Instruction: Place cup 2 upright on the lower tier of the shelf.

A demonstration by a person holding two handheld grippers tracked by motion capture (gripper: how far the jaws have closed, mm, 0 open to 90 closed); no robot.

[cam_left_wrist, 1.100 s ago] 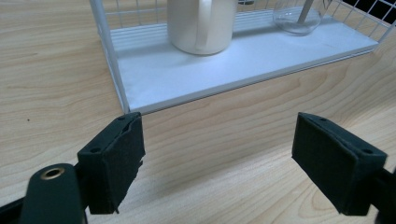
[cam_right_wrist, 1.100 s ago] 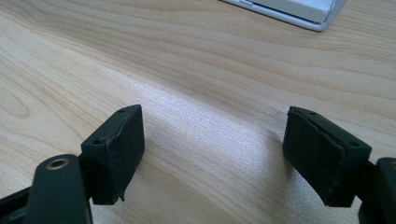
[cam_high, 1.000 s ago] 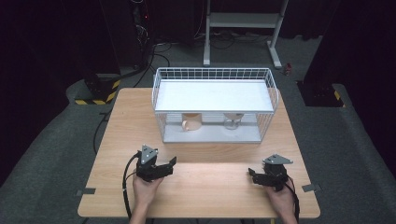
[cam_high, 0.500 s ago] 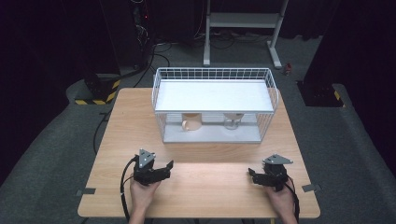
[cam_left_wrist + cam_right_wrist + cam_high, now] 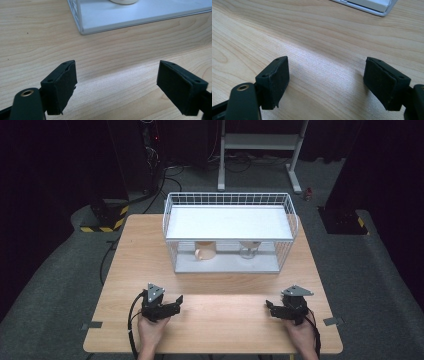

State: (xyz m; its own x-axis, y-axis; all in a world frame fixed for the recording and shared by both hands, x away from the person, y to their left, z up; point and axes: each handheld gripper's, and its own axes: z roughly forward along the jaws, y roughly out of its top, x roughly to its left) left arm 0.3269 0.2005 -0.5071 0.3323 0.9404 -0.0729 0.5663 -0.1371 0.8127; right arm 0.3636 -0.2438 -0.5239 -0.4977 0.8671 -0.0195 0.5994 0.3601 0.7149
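Observation:
My left gripper rests low over the wooden table near its front left, held by a hand, jaws open and pointing right and slightly away. In the left gripper view the gripper has nothing between its black pads. My right gripper sits near the front right, pointing left, also open. The right gripper view shows bare wood between that gripper's pads. A white wire rack stands at the back middle of the table.
Under the rack's white shelf stand a beige cup and a clear glass on the rack's base. A corner of that base lies ahead of the right gripper. Dark floor, cables and a stand surround the table.
The left gripper has slipped slightly toward the table's near edge. The right gripper has stayed put, and both stay open.

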